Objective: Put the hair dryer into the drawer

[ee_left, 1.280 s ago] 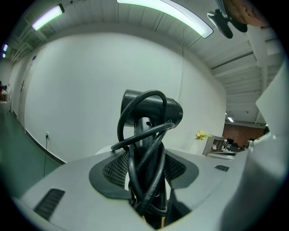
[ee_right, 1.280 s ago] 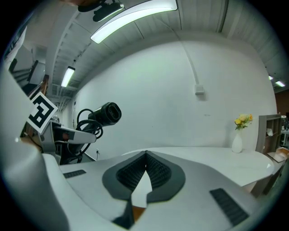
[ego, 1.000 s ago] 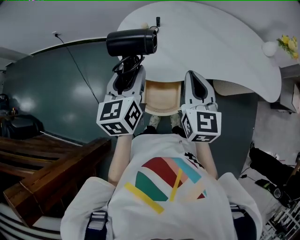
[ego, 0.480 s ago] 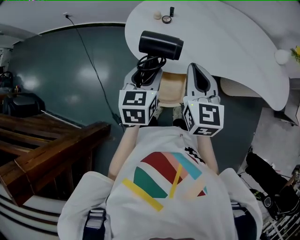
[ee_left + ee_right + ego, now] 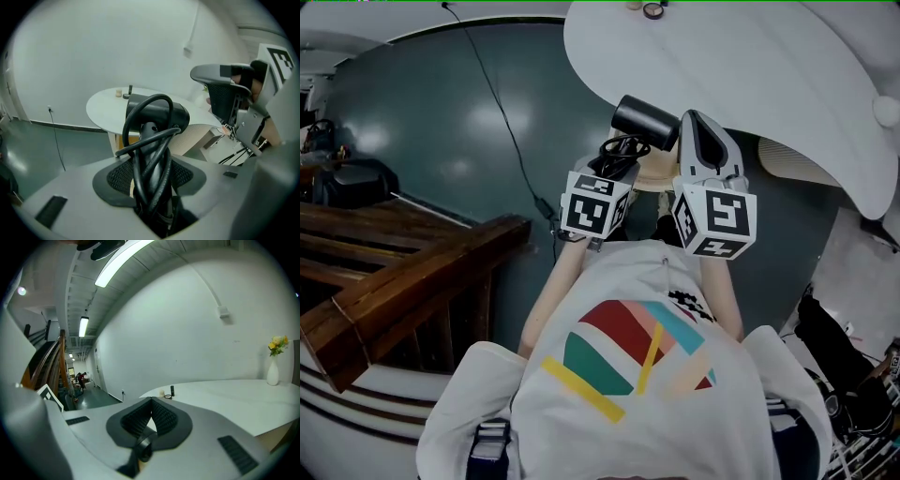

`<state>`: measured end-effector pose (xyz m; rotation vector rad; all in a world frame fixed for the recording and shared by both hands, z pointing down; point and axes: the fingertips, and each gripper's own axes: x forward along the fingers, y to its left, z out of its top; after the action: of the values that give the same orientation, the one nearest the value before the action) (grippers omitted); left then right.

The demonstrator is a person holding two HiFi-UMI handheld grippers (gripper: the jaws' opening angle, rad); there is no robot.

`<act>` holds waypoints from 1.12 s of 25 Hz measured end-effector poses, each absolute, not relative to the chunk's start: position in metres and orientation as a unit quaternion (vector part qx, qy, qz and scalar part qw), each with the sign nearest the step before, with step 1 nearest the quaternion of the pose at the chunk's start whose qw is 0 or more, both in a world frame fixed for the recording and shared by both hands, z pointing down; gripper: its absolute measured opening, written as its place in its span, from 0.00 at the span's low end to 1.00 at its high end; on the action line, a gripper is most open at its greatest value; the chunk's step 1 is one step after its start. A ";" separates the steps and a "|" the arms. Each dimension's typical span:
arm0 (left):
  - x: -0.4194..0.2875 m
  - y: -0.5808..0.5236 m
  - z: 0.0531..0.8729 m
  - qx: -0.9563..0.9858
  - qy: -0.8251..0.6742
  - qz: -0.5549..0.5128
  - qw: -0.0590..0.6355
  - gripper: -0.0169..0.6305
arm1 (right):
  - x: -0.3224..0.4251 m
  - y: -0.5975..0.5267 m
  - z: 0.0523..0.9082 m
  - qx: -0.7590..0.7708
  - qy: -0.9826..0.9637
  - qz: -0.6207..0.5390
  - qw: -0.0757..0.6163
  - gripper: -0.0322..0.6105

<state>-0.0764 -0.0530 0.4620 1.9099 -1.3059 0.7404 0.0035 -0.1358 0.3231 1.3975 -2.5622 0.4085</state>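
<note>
My left gripper (image 5: 150, 180) pinches the black hair dryer (image 5: 157, 112) by its cord-wrapped handle, held in the air at the near edge of the round white table (image 5: 750, 66), above the pale wooden drawer (image 5: 649, 178). My right gripper (image 5: 151, 420) is pressed together, empty. Since I am gripping over cable, the barrel could swing, or a loose loop could snag the drawer's edge. Only the left gripper view shows that cable under my pads.

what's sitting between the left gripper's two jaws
The hair dryer: its handle, wrapped in its black cord, stands clamped between the jaws of the left gripper. The left gripper view shows this plainly.
</note>
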 end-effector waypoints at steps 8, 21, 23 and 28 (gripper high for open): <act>-0.072 -0.030 0.502 0.712 -0.483 0.303 0.409 0.35 | 0.007 -0.129 0.335 0.473 -0.862 0.147 0.109 0.07; -0.059 -0.021 0.554 0.678 -0.432 0.388 0.451 0.35 | 0.033 -0.143 0.354 0.499 -0.842 0.164 0.119 0.07; -0.058 -0.024 0.559 0.673 -0.425 0.395 0.458 0.35 | 0.037 -0.145 0.355 0.506 -0.839 0.163 0.121 0.07; -0.065 -0.029 0.567 0.665 -0.404 0.421 0.465 0.35 | 0.050 -0.146 0.358 0.536 -0.817 0.173 0.123 0.07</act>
<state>-0.0650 -0.0295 0.5669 1.6340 -0.9932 1.0332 0.0499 -0.1457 0.3582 1.5623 -2.3849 0.5043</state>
